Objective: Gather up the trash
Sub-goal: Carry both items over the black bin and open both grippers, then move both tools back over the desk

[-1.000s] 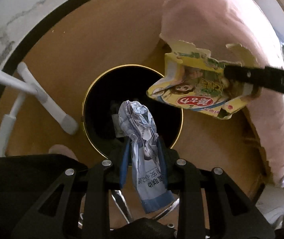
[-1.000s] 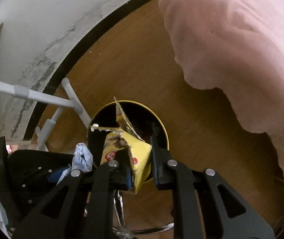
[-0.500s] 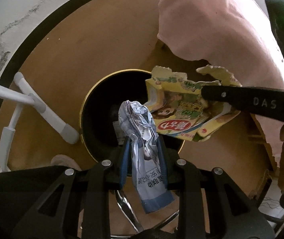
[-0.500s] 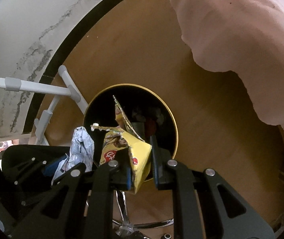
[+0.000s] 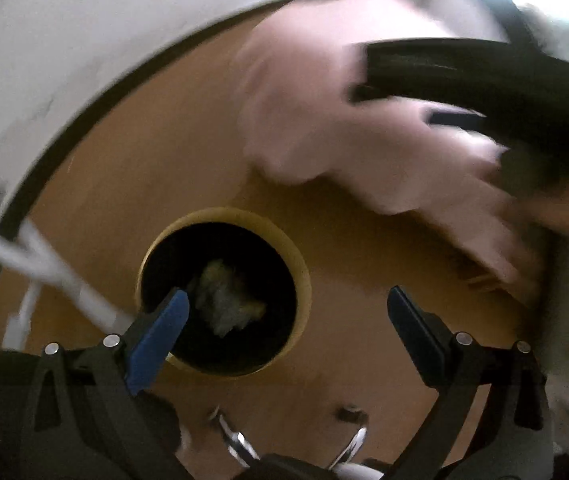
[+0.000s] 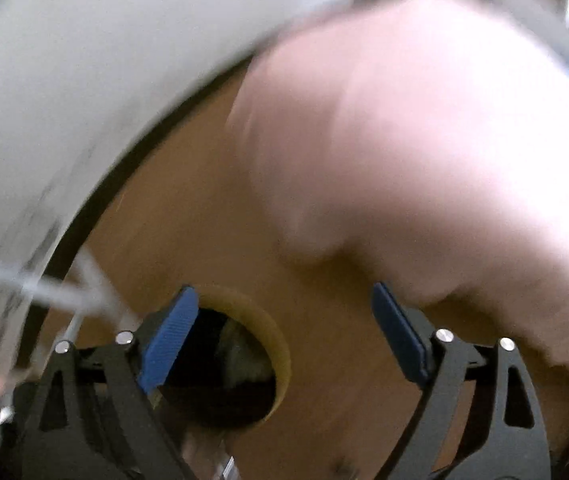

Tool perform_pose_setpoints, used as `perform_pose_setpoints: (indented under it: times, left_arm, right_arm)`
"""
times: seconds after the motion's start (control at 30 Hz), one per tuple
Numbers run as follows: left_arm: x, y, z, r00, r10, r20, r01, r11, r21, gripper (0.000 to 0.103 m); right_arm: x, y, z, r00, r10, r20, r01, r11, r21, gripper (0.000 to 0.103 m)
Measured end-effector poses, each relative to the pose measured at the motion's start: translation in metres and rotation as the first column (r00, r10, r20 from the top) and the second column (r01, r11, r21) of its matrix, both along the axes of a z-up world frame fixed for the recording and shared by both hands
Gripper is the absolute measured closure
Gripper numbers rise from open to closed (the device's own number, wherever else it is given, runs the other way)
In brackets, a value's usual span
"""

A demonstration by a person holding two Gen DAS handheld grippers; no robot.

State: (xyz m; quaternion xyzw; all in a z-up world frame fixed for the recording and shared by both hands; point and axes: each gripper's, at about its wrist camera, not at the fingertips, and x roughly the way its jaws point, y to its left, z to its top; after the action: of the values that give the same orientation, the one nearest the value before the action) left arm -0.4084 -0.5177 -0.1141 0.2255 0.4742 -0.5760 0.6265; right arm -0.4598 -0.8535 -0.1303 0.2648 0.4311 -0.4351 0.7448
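A round black bin with a gold rim [image 5: 304, 276] stands on the brown wooden floor below me. Crumpled trash [image 5: 224, 300] lies inside it, seen blurred in both wrist views. My left gripper [image 5: 284, 300] hangs above the bin, its jaws opening wide with nothing between its blue pads [image 5: 156, 336]. My right gripper [image 6: 284, 332] is also opening wide and empty, above the bin's rim [image 6: 280, 344]. In the left wrist view the right gripper's black body [image 5: 484, 92] shows blurred at upper right.
A pink cloth [image 6: 424, 140] drapes over the floor to the right of the bin. A white tube frame [image 5: 44, 272] leans at the left by a pale wall with a dark skirting. Chrome chair legs [image 5: 236, 444] show at the bottom.
Both grippers have opened and let go: the blue-white wrapper and the yellow packet have left the jaws and trash now lies in the bin. Both hands have risen; the views are blurred.
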Motion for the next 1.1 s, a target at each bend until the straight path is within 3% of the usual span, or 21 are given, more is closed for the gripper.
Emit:
perform_pose_setpoints:
  times: [0.07, 0.17, 0.23, 0.3, 0.33, 0.37, 0.4, 0.43, 0.5, 0.57, 0.63, 0.67, 0.7, 0.73, 0.77, 0.83, 0.93, 1.03, 1.1]
  left_arm:
    - [-0.024, 0.018, 0.056, 0.993, -0.087, 0.081, 0.098, 0.986, -0.132, 0.007]
    - [-0.038, 0.06, 0.137, 0.967, -0.108, 0.232, 0.175, 0.941, -0.289, 0.007]
    - [-0.022, 0.094, 0.184, 0.956, -0.026, 0.291, 0.139, 0.916, -0.375, 0.007]
    - [0.011, 0.133, 0.217, 0.942, 0.127, 0.31, 0.026, 0.895, -0.445, 0.006]
    - [0.034, 0.154, 0.229, 0.92, 0.228, 0.317, -0.06, 0.884, -0.464, 0.006]
    - [0.062, 0.18, 0.237, 0.881, 0.346, 0.321, -0.169, 0.866, -0.471, 0.006]
    - [0.085, 0.202, 0.24, 0.835, 0.443, 0.326, -0.266, 0.844, -0.466, 0.006]
    - [0.113, 0.232, 0.242, 0.768, 0.549, 0.331, -0.378, 0.805, -0.458, 0.006]
    - [0.166, 0.296, 0.242, 0.602, 0.721, 0.342, -0.578, 0.689, -0.437, 0.006]
    - [0.21, 0.366, 0.24, 0.431, 0.845, 0.318, -0.744, 0.532, -0.404, 0.006]
    - [0.245, 0.437, 0.235, 0.271, 0.928, 0.254, -0.862, 0.352, -0.364, 0.006]
    - [0.261, 0.466, 0.233, 0.205, 0.955, 0.214, -0.906, 0.268, -0.328, 0.007]
    - [0.27, 0.485, 0.232, 0.174, 0.969, 0.173, -0.924, 0.222, -0.312, 0.006]
    - [0.279, 0.502, 0.229, 0.16, 0.978, 0.134, -0.934, 0.194, -0.301, 0.006]
    - [0.287, 0.511, 0.228, 0.157, 0.98, 0.121, -0.938, 0.186, -0.293, 0.006]
    - [0.31, 0.512, 0.225, 0.154, 0.976, 0.151, -0.941, 0.192, -0.278, 0.006]
    - [0.346, 0.503, 0.219, 0.136, 0.978, 0.159, -0.949, 0.175, -0.263, 0.006]
    - [0.383, 0.507, 0.203, 0.144, 0.979, 0.143, -0.957, 0.175, -0.23, 0.006]
    - [0.398, 0.499, 0.198, 0.158, 0.974, 0.163, -0.958, 0.191, -0.213, 0.006]
  right_arm:
    - [-0.02, 0.009, 0.051, 0.996, -0.071, 0.045, 0.079, 0.97, -0.229, 0.007]
    - [-0.045, 0.035, 0.117, 0.967, -0.138, 0.216, 0.213, 0.901, -0.378, 0.007]
    - [-0.043, 0.061, 0.146, 0.941, -0.093, 0.325, 0.23, 0.881, -0.414, 0.007]
    - [-0.027, 0.086, 0.164, 0.933, -0.017, 0.359, 0.187, 0.876, -0.444, 0.007]
    - [-0.011, 0.1, 0.172, 0.932, 0.04, 0.361, 0.141, 0.876, -0.461, 0.007]
    - [0.011, 0.116, 0.179, 0.926, 0.12, 0.357, 0.067, 0.88, -0.47, 0.007]
    - [0.029, 0.128, 0.184, 0.916, 0.188, 0.354, -0.001, 0.884, -0.468, 0.007]
    - [0.051, 0.143, 0.188, 0.898, 0.263, 0.352, -0.08, 0.885, -0.458, 0.007]
    - [0.103, 0.179, 0.195, 0.837, 0.423, 0.347, -0.264, 0.868, -0.421, 0.007]
    - [0.146, 0.214, 0.199, 0.787, 0.535, 0.308, -0.398, 0.82, -0.41, 0.007]
    - [0.186, 0.252, 0.2, 0.736, 0.631, 0.246, -0.502, 0.752, -0.427, 0.007]
    - [0.207, 0.273, 0.201, 0.698, 0.681, 0.223, -0.557, 0.711, -0.429, 0.007]
    - [0.223, 0.288, 0.201, 0.661, 0.719, 0.212, -0.605, 0.679, -0.417, 0.007]
    - [0.239, 0.305, 0.199, 0.621, 0.757, 0.205, -0.653, 0.644, -0.399, 0.007]
    - [0.261, 0.32, 0.197, 0.575, 0.796, 0.186, -0.71, 0.599, -0.371, 0.007]
    - [0.292, 0.347, 0.192, 0.525, 0.84, 0.136, -0.773, 0.538, -0.336, 0.007]
    - [0.339, 0.378, 0.18, 0.466, 0.881, 0.079, -0.838, 0.469, -0.281, 0.007]
    - [0.372, 0.389, 0.174, 0.433, 0.9, 0.059, -0.863, 0.432, -0.26, 0.007]
    - [0.39, 0.396, 0.171, 0.419, 0.906, 0.053, -0.873, 0.418, -0.251, 0.007]
